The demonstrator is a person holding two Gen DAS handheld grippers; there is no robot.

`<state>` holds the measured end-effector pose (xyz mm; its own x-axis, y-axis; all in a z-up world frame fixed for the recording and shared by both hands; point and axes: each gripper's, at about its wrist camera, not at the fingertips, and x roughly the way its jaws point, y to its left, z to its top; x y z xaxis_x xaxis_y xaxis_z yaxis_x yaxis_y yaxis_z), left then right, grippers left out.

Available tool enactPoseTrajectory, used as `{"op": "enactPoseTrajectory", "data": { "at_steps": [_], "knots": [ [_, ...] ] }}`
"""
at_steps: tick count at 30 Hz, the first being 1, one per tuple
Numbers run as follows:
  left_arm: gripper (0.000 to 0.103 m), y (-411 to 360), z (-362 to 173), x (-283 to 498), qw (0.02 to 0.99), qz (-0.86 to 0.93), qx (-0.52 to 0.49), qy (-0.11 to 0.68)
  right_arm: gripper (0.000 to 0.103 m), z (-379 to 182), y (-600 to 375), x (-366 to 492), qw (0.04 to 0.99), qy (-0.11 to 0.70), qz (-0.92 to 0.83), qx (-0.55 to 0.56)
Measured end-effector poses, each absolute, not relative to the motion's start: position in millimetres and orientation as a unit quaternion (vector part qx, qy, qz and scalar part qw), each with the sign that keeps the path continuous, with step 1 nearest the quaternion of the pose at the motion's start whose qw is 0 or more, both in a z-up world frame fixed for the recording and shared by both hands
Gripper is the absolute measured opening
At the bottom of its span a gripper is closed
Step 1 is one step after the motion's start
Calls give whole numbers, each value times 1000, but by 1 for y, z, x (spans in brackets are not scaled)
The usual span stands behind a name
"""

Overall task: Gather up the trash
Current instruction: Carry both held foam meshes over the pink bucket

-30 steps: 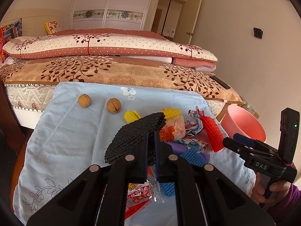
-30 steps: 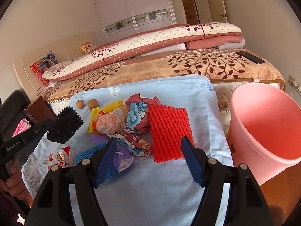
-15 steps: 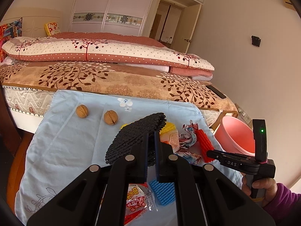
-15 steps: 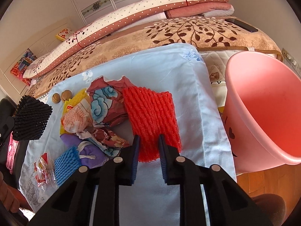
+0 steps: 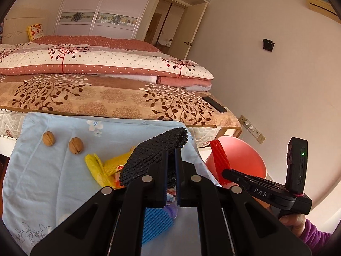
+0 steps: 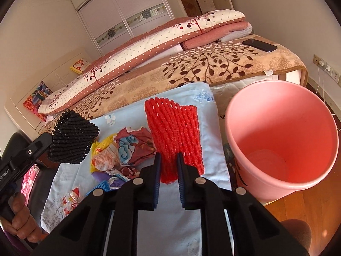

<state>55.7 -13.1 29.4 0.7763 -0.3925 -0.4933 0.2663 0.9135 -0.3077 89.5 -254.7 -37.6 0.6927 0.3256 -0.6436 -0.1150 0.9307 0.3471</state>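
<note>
Jaws of right gripper [image 6: 169, 170], apart a second ago, now clamped on red foam net [image 6: 174, 136], lifted off blue cloth [image 6: 213, 160]. Left gripper [image 5: 171, 166] clamps black foam net [image 5: 153, 160]. Pink bucket [image 6: 281, 140] beside; drop likely next.

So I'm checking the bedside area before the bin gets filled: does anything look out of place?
Yes: two walnuts lie on the blue cloth apart from the heap of wrappers, looking more like food than litter. A dark phone lies near the corner of the bed, close to the edge.
</note>
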Motion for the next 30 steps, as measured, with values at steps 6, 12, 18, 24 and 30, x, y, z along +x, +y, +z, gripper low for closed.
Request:
{"op": "enactPoseTrajectory", "data": {
  "at_steps": [6,12,18,24,30],
  "knots": [
    [5,-67,34,75,922,-229,-114,290,14,-29,-298,84,920,356,70,150],
    [5,-122,38,87,911,-276,-89,292,14,-29,-339,79,925,345,24,158],
    [6,-168,34,102,894,-320,-78,304,14,-36,-367,77,923,344,-8,172],
    [6,-206,20,117,875,-351,-70,325,14,-48,-382,77,919,351,-26,177],
    [6,-230,0,133,865,-358,-58,347,14,-61,-392,82,912,364,-38,184]
  ]
}}
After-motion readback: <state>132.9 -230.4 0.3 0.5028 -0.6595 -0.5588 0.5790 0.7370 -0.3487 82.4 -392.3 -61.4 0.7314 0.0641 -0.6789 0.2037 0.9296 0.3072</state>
